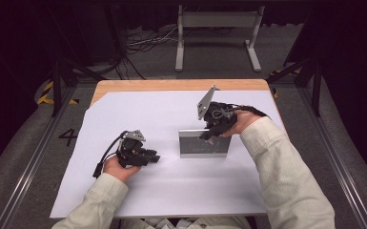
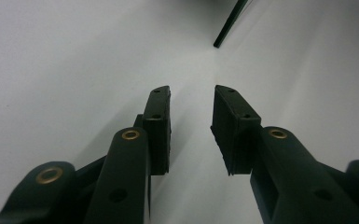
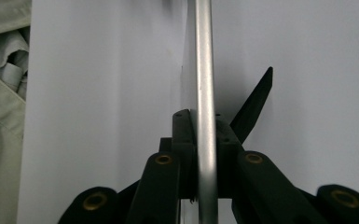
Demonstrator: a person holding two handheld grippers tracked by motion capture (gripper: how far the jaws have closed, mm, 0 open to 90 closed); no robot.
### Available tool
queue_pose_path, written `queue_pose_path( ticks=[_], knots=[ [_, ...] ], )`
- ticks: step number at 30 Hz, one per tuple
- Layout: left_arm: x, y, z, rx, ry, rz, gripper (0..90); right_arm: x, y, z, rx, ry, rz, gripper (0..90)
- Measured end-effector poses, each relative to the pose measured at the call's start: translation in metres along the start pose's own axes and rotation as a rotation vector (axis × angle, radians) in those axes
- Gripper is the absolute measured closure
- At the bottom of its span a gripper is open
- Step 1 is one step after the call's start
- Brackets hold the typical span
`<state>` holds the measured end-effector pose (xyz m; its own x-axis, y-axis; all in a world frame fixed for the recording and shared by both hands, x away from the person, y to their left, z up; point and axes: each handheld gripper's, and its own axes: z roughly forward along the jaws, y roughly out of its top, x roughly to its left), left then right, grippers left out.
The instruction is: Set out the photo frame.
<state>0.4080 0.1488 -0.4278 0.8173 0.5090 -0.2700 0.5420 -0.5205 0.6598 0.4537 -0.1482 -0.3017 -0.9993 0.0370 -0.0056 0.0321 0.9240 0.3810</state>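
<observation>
- The high view is evenly lit from above: the white sheet [image 1: 162,186] on the bench is bright, and the room behind is dark.
- It is soft and grainy.
- In the gripper views the black tool arms are near-silhouettes, with soft shadows and a blurred background.

The right gripper [image 1: 208,134] covers the far right corner of the silver frame [image 1: 204,143]; what the frame's face bears is too small to tell. In the right gripper view its edge [image 3: 204,84] runs off top and bottom. The tabletop's [image 1: 171,85] near edge is hidden by sleeves.
</observation>
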Motion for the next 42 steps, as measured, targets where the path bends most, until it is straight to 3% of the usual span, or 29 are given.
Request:
queue_pose_path(
  ticks=[3, 14, 26, 33, 42],
  knots=[
    [0.000, 0.000, 0.000, 0.000, -0.001, 0.000, 67.6, -0.001, -0.002, 0.000, 0.011, -0.022, -0.015, 81.3],
    [0.000, 0.000, 0.000, 0.003, -0.001, -0.001, 67.5, -0.004, -0.003, 0.000, 0.005, -0.085, 0.032, 74.8],
    [0.000, -0.001, -0.001, 0.007, 0.000, -0.001, 67.1, -0.010, -0.010, -0.001, -0.069, -0.130, 0.068, 49.3],
    [0.000, -0.005, -0.004, -0.002, 0.007, -0.016, 67.1, -0.012, -0.014, -0.011, -0.106, -0.178, 0.092, 41.9],
    [0.002, -0.010, -0.008, -0.006, 0.018, -0.027, 67.1, -0.008, -0.022, -0.022, -0.136, -0.207, 0.105, 38.6]
  ],
)
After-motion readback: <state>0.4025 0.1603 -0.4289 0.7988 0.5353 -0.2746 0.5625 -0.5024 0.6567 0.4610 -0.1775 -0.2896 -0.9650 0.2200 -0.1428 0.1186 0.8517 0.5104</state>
